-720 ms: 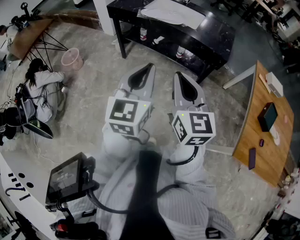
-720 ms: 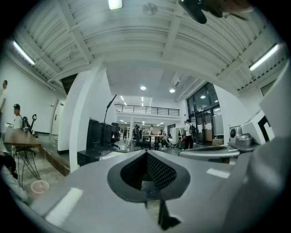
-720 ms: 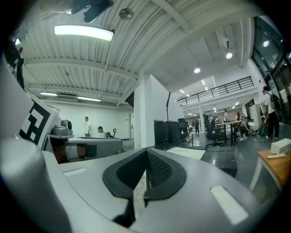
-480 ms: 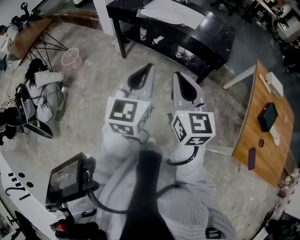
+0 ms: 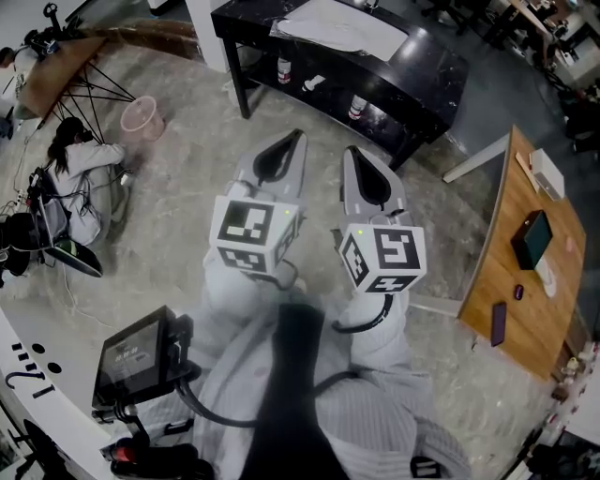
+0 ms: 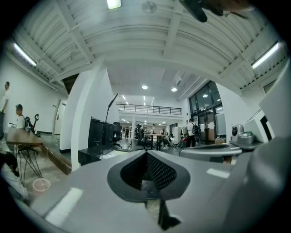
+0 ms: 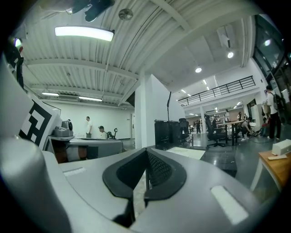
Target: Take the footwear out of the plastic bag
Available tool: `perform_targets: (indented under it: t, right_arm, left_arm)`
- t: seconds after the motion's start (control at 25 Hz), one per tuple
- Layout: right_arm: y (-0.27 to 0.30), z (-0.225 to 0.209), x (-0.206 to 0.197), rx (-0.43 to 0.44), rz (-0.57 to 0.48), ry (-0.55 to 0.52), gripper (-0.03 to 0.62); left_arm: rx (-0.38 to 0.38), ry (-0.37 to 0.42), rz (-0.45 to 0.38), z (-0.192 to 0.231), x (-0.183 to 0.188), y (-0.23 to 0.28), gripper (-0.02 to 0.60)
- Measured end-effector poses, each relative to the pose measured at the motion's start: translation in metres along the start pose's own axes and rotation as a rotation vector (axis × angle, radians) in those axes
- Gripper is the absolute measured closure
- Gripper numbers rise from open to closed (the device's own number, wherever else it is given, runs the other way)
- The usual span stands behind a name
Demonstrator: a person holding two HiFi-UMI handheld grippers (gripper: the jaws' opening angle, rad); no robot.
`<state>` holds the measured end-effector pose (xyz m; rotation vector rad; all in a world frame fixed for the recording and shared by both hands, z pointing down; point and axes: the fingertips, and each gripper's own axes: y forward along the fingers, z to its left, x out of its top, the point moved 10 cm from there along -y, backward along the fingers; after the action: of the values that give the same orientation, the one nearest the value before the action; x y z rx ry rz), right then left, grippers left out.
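Left tongs (image 5: 296, 139), right tongs (image 5: 351, 155) pressed together, empty, well apart from white bag (image 5: 337, 23) on black table (image 5: 433, 58)

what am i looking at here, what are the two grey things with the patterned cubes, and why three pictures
A person holds a hand tool with two jaws in each hand: the left gripper and the right gripper. The patterned cubes are part of them. The head view comes from a camera on the person's head, looking down. The left gripper view and the right gripper view come from cameras riding on each gripper, looking along its jaws into the room. Both pairs of jaws are shut, with nothing between them. Ahead stands a black table with a pale sheet or bag on top; no footwear shows. At the right is a wooden table with a few small things on it.
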<state>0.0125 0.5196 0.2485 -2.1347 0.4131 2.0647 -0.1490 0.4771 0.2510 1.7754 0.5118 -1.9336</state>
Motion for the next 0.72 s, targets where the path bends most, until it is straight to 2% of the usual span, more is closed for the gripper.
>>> perform_targets:
  t: [0.36,0.56,0.72]
  right_arm:
    - [0.016,-0.011,-0.004,0.022,0.011,0.012,0.580]
    - [0.078,-0.036,-0.011,0.019,0.017,0.024,0.580]
    - [0.153,-0.062,-0.007,0.009,0.013,0.016,0.580]
  left_arm:
    - [0.032,-0.004,0.020,0.005,-0.008,0.018,0.581]
    - [0.020,0.009,0.019,0.034,-0.013,0.078,0.581]
    - [0.010,0.008,0.021,0.078,-0.013,0.146,0.581]
